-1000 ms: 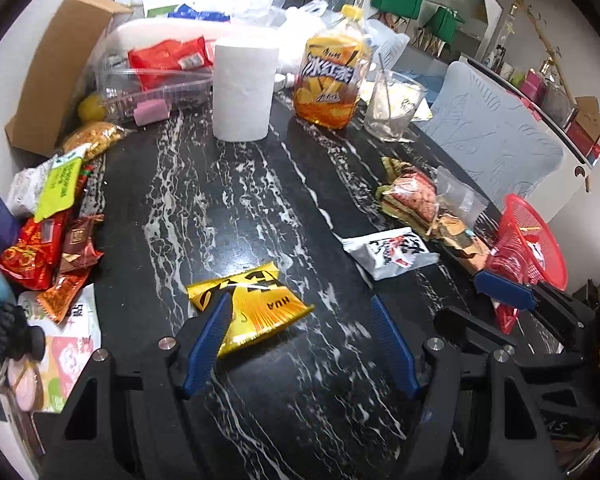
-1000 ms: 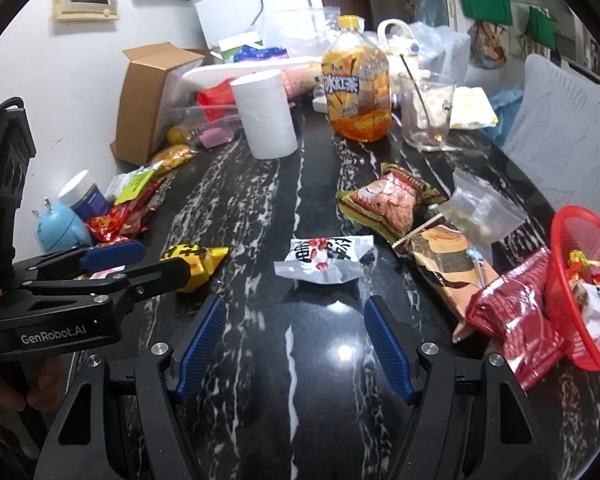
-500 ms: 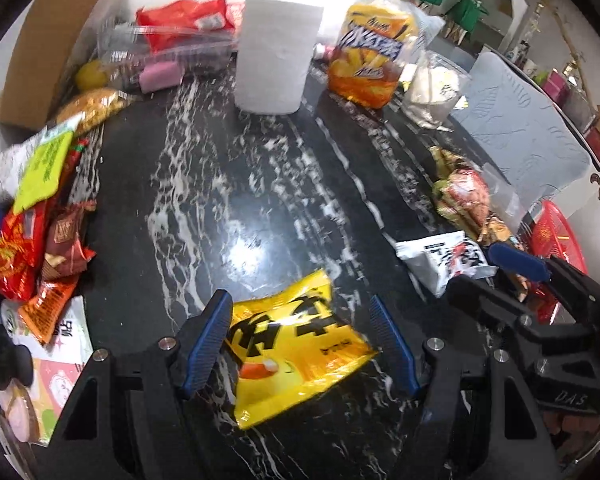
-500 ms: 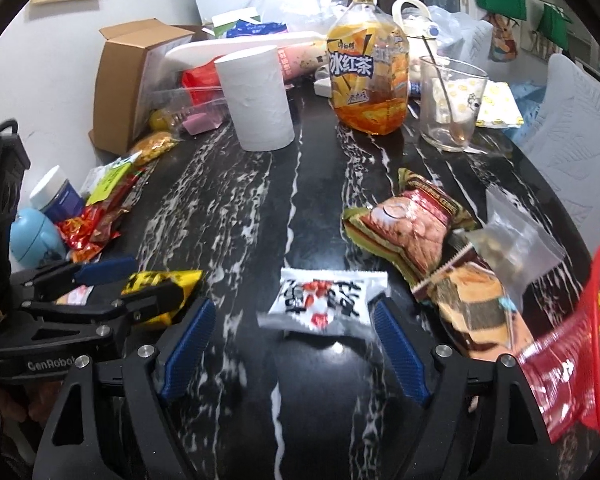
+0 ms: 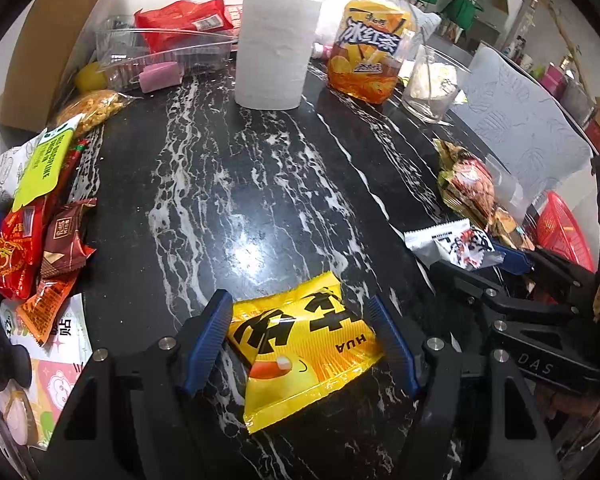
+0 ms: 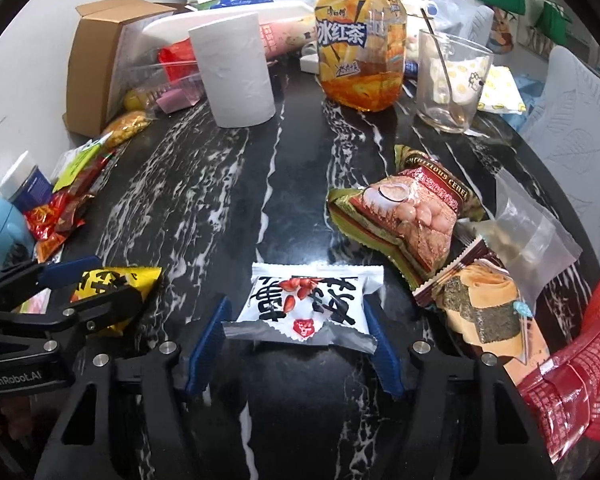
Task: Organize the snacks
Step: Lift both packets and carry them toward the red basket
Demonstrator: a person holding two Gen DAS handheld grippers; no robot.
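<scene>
Both grippers had dropped closer: left gripper (image 5: 300,340) spread around yellow snack packet (image 5: 300,344) lying on marble bench (image 5: 220,184), pads apart from it; right gripper (image 6: 294,340) closing on white snack packet (image 6: 308,300), pads at its edges.

A black, white-veined marble worktop (image 5: 204,184) is carrying a spread of items. A yellow snack packet (image 5: 300,344) is lying flat near its front edge, and a white snack packet (image 6: 308,304) is lying to the right of it. A paper roll (image 5: 274,48), a bottle of iced tea (image 5: 370,40) and a glass cup (image 6: 450,84) are standing upright at the back. A heap of wrapped snacks (image 5: 32,232) is crowding the left edge.
</scene>
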